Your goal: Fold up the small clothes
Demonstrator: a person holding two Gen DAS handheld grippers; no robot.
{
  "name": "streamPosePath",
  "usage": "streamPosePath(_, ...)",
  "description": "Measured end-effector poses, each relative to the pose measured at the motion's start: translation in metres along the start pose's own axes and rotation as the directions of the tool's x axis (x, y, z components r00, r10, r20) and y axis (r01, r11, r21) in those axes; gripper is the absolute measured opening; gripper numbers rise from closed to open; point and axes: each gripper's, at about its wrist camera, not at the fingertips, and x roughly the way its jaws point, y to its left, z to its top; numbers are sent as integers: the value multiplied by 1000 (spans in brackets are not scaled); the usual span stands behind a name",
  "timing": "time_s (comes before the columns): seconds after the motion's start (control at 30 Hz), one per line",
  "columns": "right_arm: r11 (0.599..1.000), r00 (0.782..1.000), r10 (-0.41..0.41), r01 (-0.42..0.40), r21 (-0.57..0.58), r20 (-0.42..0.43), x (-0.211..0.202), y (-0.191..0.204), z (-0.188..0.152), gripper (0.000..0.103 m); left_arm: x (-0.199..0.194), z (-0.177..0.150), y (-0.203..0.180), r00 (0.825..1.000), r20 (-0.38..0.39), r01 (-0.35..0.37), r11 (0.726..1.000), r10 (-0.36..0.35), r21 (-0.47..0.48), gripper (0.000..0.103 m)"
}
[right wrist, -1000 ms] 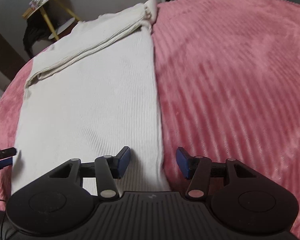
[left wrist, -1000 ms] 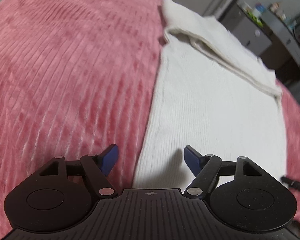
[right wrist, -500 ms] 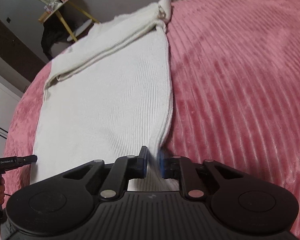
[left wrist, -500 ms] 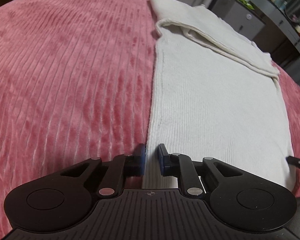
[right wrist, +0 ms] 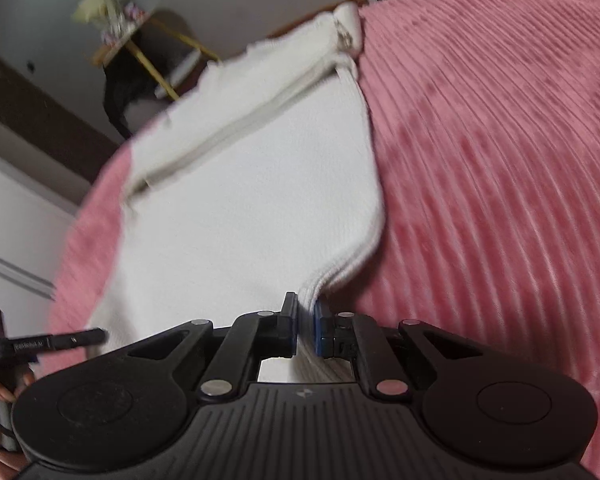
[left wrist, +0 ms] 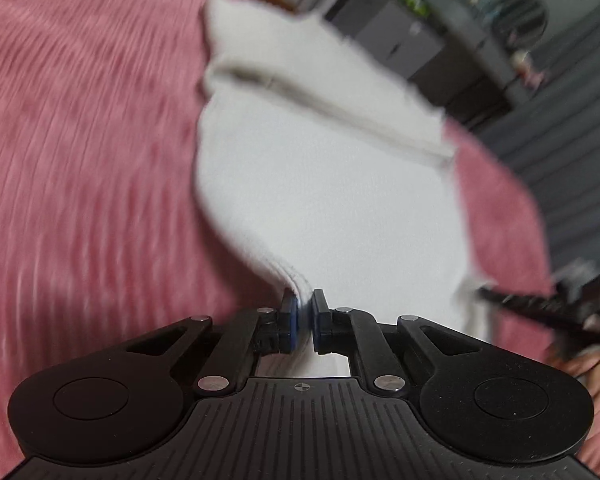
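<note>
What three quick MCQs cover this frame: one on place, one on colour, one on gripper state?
1. Where does the white ribbed knit garment lie?
A. on a pink corduroy bedspread
B. on a wooden floor
C. in a basket

2. What colour are the gripper pads?
A. red
B. blue
C. yellow

3. What is the left gripper doing?
A. open above the cloth
B. shut on nothing
C. shut on the garment's near corner

Key: A, pink ribbed fabric surrounds it; B, blue shows on both wrist views; C, cloth bunches between the closed pads, as with the right gripper.
</note>
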Motion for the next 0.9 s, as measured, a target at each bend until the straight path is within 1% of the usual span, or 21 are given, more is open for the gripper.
streamPosePath(0.07,998,999,34,-36,59,34,-2,1,15,7,-7,21,-3,998,57,33,999,-32,-19,9)
streamPosePath(0.1,994,998,47,-52,96,52,-1,2,23,7,-9,31,-3,995,87,42,999,-39,-32,9)
streamPosePath(0.13,990,996,53,-61,125,71,0,3,31,7,-9,41,-2,993,117,37,998,-32,-44,9)
streamPosePath(0.2,986,992,49,-66,151,115,6,6,47,7,-4,62,0,985,172,1,997,12,-74,9)
streamPosePath(0.3,980,980,37,-74,183,194,20,5,70,7,14,89,10,973,219,-44,989,74,-139,9)
streamPosePath(0.37,975,967,28,-82,205,254,30,1,82,7,24,98,14,966,237,-72,986,107,-152,9)
streamPosePath(0.43,972,951,-3,-71,225,310,37,-4,91,11,35,105,19,956,249,-118,979,157,-167,10)
streamPosePath(0.47,965,945,-15,-72,251,328,41,-9,94,14,37,106,21,950,253,-142,975,183,-173,11)
streamPosePath(0.5,964,942,-22,-69,258,334,44,-13,98,15,37,105,22,940,270,-168,972,208,-161,15)
streamPosePath(0.53,972,938,-38,-45,231,343,44,-14,99,16,34,102,23,929,293,-195,973,224,-127,20)
streamPosePath(0.57,985,932,-66,4,172,357,42,-12,99,17,32,97,22,922,312,-218,973,230,-71,24)
streamPosePath(0.6,993,921,-106,79,87,375,40,-7,97,19,31,92,21,917,321,-248,969,237,-7,35)
streamPosePath(0.63,987,908,-145,159,-3,394,38,-1,93,21,28,85,20,910,328,-287,956,255,54,38)
streamPosePath(0.67,969,897,-172,229,-96,407,37,4,88,21,27,76,17,898,340,-335,934,278,121,38)
streamPosePath(0.7,936,891,-192,292,-195,412,38,8,82,21,28,68,15,888,349,-377,908,298,184,39)
streamPosePath(0.73,897,891,-202,335,-288,407,41,13,75,23,29,61,14,883,348,-409,879,314,245,41)
streamPosePath(0.77,859,896,-206,358,-366,394,45,17,68,24,30,54,12,884,340,-425,856,322,294,41)
streamPosePath(0.8,820,897,-211,379,-430,388,49,20,62,25,33,49,12,887,328,-431,840,327,330,41)
streamPosePath(0.83,784,896,-220,398,-477,387,53,22,56,28,37,44,12,887,316,-441,821,337,363,41)
streamPosePath(0.9,724,891,-238,428,-541,387,61,23,49,33,45,37,9,876,315,-474,774,366,419,41)
